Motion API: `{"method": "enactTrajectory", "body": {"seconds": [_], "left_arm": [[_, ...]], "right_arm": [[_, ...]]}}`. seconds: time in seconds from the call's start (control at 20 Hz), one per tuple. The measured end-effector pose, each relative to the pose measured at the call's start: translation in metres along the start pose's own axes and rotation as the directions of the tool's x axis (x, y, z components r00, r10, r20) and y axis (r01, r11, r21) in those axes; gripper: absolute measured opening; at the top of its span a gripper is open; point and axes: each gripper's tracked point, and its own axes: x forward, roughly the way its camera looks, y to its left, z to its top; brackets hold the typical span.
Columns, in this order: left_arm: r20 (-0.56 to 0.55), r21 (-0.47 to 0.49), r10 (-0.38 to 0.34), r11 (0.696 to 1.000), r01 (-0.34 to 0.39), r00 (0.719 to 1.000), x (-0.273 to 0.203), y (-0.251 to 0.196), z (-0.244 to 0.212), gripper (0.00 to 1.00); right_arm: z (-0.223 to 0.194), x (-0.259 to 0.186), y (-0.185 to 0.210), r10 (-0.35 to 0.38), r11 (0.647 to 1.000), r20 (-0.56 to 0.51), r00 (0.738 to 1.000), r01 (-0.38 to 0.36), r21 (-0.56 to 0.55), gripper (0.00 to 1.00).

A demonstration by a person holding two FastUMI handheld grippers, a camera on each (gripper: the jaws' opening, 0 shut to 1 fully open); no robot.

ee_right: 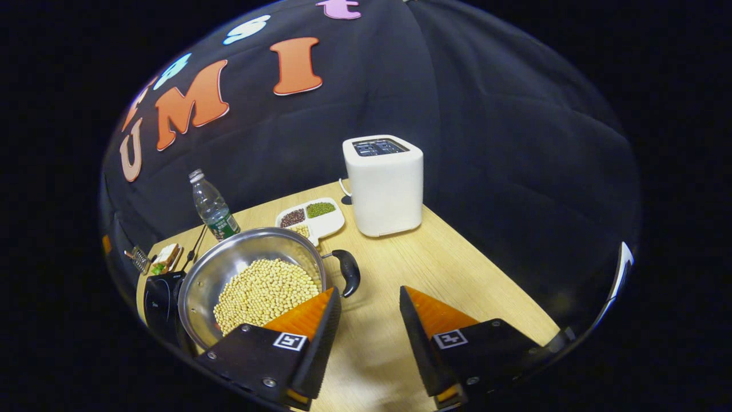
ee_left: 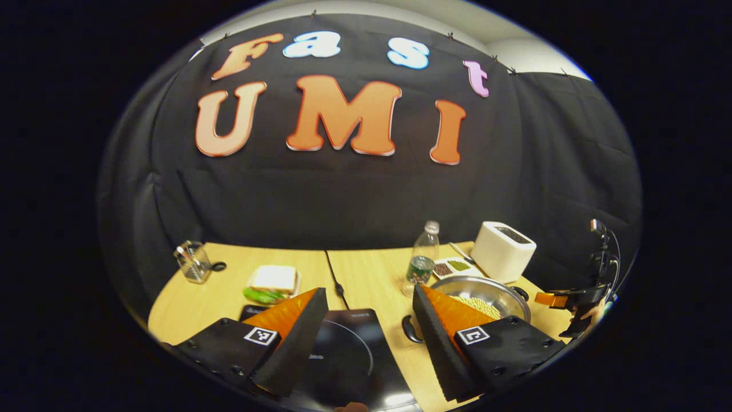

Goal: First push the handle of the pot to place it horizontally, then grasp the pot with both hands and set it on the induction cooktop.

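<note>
The left gripper [ee_left: 370,320] hangs with jaws wide apart above the flat black induction cooktop [ee_left: 343,355] on the light wooden table [ee_left: 372,274]. Just right stands the round steel pot [ee_left: 486,294] of pale beans, near a white toaster [ee_left: 503,250].

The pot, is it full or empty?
Partly full: the pot holds a heap of pale beans, with bare steel wall above.

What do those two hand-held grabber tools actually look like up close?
Each gripper, left and right, has two wedge-shaped fingers that taper forward. These sit on flat black plates with visible screws, and each plate carries a small square black-and-white marker.
</note>
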Motion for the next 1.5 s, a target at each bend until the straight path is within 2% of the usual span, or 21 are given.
{"method": "enactTrajectory", "body": {"seconds": [0.15, 0.25, 0.35, 0.5, 0.9, 1.0, 1.05, 1.15, 1.2, 1.3, 1.35, 1.4, 1.5], "left_arm": [[-0.124, -0.002, -0.035, 0.999, 0.035, 0.992, 0.042, -0.025, -0.051, 0.99], [-0.177, -0.011, -0.060, 0.998, 0.059, 0.982, 0.062, -0.044, -0.075, 0.99], [-0.220, -0.005, -0.079, 0.997, 0.080, 0.972, 0.083, -0.053, -0.091, 1.00], [-0.281, 0.006, -0.068, 0.997, 0.073, 0.957, 0.105, -0.057, -0.108, 0.98], [-0.323, -0.007, -0.086, 0.996, 0.088, 0.942, 0.146, -0.072, -0.134, 0.98], [-0.339, -0.009, -0.080, 0.997, 0.082, 0.937, 0.150, -0.076, -0.141, 0.97], [-0.338, 0.004, -0.058, 0.998, 0.062, 0.939, 0.151, -0.072, -0.142, 0.97], [-0.327, 0.009, -0.008, 1.000, 0.012, 0.945, 0.154, -0.061, -0.140, 0.92], [-0.324, -0.002, -0.015, 1.000, 0.015, 0.946, 0.155, -0.062, -0.137, 0.77], [-0.329, 0.006, -0.018, 1.000, 0.021, 0.944, 0.156, -0.060, -0.136, 0.69], [-0.346, 0.006, -0.013, 1.000, 0.016, 0.938, 0.155, -0.060, -0.140, 0.70], [-0.358, 0.001, -0.011, 1.000, 0.012, 0.934, 0.152, -0.062, -0.142, 0.65], [-0.389, -0.026, -0.016, 1.000, 0.006, 0.921, 0.144, -0.065, -0.145, 0.67]], "right_arm": [[0.006, 0.006, 0.012, 0.022, 0.999, 0.018, 1.000, -0.021, -0.042, 0.84], [0.006, 0.015, 0.019, 0.032, 0.998, 0.006, 0.999, -0.031, -0.054, 0.90], [0.006, 0.026, 0.023, 0.031, 0.998, -0.007, 0.999, -0.032, -0.062, 0.93], [0.004, 0.047, 0.022, 0.013, 0.997, -0.028, 1.000, -0.015, -0.081, 0.94], [-0.019, 0.088, 0.035, 0.034, 0.997, -0.136, 0.990, -0.044, -0.067, 0.93], [-0.021, 0.092, 0.036, 0.033, 0.997, -0.142, 0.989, -0.042, -0.057, 0.87], [-0.020, 0.093, 0.036, 0.037, 0.997, -0.140, 0.989, -0.045, -0.055, 0.79], [-0.022, 0.091, 0.035, 0.040, 0.998, -0.148, 0.988, -0.048, -0.050, 0.75], [-0.025, 0.089, 0.034, 0.037, 0.998, -0.161, 0.986, -0.046, -0.049, 0.74], [-0.027, 0.081, 0.033, 0.038, 0.998, -0.167, 0.985, -0.046, -0.045, 0.70], [-0.028, 0.078, 0.032, 0.036, 0.999, -0.166, 0.985, -0.042, -0.034, 0.66], [-0.031, 0.074, 0.029, 0.033, 0.999, -0.168, 0.985, -0.037, -0.020, 0.64], [-0.036, 0.064, 0.028, 0.036, 0.999, -0.180, 0.983, -0.036, 0.004, 0.62]]}}
